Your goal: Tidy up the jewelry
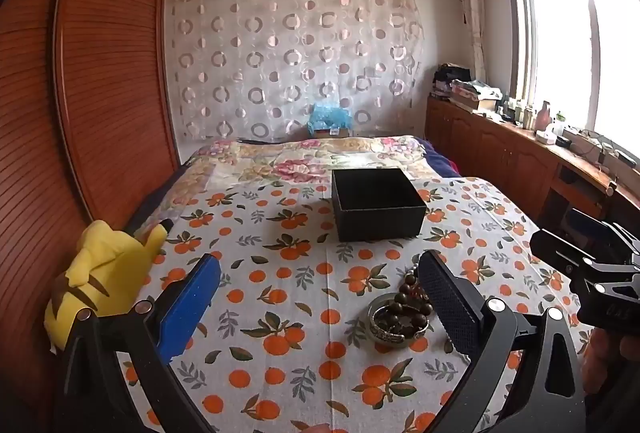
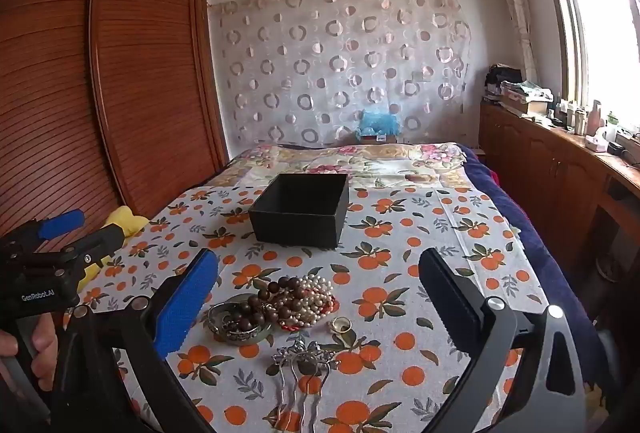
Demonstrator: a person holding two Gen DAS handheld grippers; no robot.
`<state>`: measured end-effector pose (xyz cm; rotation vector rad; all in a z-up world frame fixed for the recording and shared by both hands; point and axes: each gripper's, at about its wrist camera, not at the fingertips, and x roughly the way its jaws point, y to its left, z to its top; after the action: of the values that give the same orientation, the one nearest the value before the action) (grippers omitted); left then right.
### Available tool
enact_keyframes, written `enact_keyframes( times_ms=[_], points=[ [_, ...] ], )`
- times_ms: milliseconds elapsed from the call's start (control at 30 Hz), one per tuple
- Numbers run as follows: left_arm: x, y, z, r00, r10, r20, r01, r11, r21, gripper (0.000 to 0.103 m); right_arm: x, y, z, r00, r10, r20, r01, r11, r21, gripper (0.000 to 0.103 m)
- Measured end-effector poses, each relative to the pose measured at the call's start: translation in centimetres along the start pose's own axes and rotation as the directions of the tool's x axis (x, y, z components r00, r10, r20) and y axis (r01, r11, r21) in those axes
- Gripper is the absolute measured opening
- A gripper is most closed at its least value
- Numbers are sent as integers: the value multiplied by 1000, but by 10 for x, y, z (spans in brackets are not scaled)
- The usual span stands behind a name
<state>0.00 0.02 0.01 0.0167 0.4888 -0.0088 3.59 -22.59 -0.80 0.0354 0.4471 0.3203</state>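
Note:
An open, empty black box (image 1: 378,203) (image 2: 300,209) stands on the orange-print cloth. Nearer lies a jewelry pile: brown wooden beads (image 2: 272,299) (image 1: 408,307), a pearl strand (image 2: 316,291), a silver bangle (image 2: 236,327) (image 1: 386,325), a ring (image 2: 341,325) and a silver hair comb (image 2: 302,365). My left gripper (image 1: 320,289) is open and empty, with the pile beside its right finger. My right gripper (image 2: 320,285) is open and empty, hovering just short of the pile. Each gripper shows in the other's view, the right one (image 1: 592,265) and the left one (image 2: 60,233).
A yellow plush toy (image 1: 104,273) (image 2: 120,225) lies at the cloth's left edge by the wooden wardrobe (image 1: 108,73). The bed's floral cover (image 2: 352,161) stretches behind the box. A wooden cabinet (image 2: 560,169) with clutter runs under the window on the right.

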Motion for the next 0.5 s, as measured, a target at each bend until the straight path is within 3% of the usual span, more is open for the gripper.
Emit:
enact_keyframes(
  times_ms=[500],
  points=[
    [-1,0,0,1000,2,7,-2,1000,-3,96,-2,0,0,1000,2,-2,-2,1000,1,101]
  ],
)
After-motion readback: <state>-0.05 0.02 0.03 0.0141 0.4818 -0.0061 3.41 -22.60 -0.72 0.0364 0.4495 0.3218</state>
